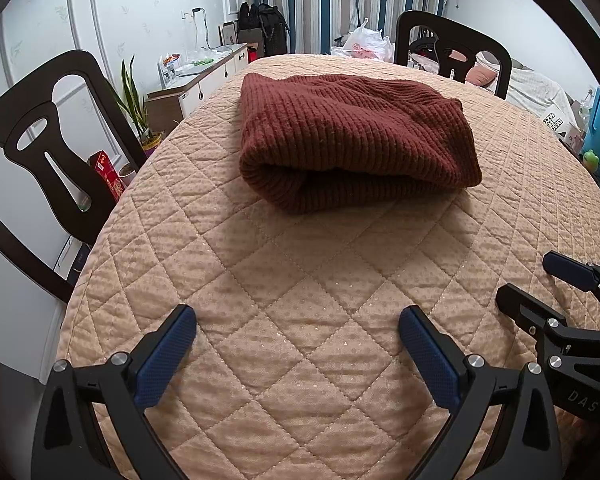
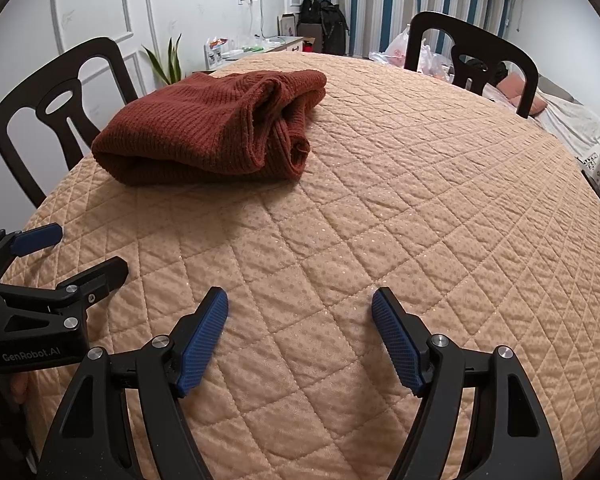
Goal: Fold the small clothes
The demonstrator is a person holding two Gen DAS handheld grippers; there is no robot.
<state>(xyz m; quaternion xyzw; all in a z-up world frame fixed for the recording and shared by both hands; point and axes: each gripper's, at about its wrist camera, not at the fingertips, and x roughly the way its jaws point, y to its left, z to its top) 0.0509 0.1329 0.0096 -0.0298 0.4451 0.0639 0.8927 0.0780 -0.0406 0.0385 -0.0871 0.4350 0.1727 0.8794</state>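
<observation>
A rust-brown ribbed knit garment [image 1: 352,136] lies folded into a thick bundle on the quilted tan tablecloth [image 1: 300,300], well beyond both grippers. From the right wrist view the same garment [image 2: 204,132] sits at the upper left, its folded layers showing at the right end. My left gripper [image 1: 298,316] is open near the table's front edge, nothing between its blue pads. My right gripper [image 2: 300,300] is open too, empty, beside it. Each gripper shows in the other's view: the right gripper [image 1: 532,280] at the right edge, the left gripper [image 2: 88,248] at the left edge.
Dark wooden chairs stand at the table's left [image 1: 48,152] and far side [image 1: 456,48]. A white cabinet [image 1: 204,76] with small items, a potted plant [image 1: 136,104] and striped curtains [image 1: 340,0] line the back wall. Plastic bags [image 1: 366,46] lie beyond the table's far edge.
</observation>
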